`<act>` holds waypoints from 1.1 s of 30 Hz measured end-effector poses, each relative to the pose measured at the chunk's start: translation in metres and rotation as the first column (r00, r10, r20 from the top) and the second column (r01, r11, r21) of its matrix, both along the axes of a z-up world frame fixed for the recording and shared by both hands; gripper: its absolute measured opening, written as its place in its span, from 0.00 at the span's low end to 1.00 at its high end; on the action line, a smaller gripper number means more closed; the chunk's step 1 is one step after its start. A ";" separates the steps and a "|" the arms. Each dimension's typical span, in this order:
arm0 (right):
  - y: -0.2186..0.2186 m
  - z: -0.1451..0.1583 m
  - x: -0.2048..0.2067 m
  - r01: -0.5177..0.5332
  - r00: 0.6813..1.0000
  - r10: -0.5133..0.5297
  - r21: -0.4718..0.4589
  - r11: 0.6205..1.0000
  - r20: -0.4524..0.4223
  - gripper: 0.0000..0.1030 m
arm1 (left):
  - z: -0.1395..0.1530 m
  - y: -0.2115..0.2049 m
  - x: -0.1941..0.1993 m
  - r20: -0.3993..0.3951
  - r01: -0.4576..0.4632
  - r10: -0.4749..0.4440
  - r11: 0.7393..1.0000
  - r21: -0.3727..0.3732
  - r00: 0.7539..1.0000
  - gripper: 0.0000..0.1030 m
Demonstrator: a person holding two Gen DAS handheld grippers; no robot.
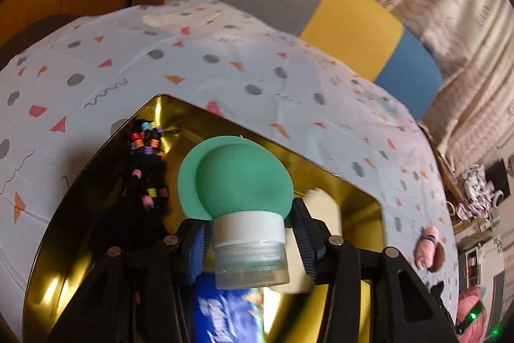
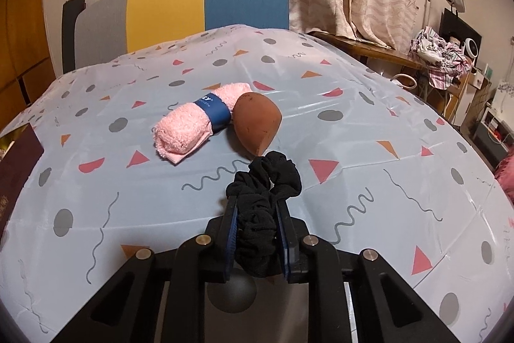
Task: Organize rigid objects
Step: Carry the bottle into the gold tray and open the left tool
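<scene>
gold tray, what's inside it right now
Inside the gold tray: a black beaded bundle, a blue packet, partly hidden by the green bottle between the left gripper's jaws.

Black tongs (image 2: 257, 233), blue ribbed pads (image 1: 197, 249)

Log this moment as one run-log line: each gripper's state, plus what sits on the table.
left gripper: green bottle between fingers, over gold tray | right gripper: shut on black scrunchie | table: pink towel, brown sponge
</scene>
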State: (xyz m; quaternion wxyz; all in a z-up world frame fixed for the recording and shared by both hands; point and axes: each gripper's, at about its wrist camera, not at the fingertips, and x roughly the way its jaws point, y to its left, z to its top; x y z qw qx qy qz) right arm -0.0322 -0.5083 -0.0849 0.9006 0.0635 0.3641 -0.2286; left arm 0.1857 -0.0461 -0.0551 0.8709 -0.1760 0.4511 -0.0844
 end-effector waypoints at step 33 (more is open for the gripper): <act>0.025 0.031 -0.033 -0.062 0.992 0.039 0.190 0.980 0.122 0.21 | 0.036 -0.008 -0.145 0.189 0.308 -0.310 0.951 0.036 0.932 0.72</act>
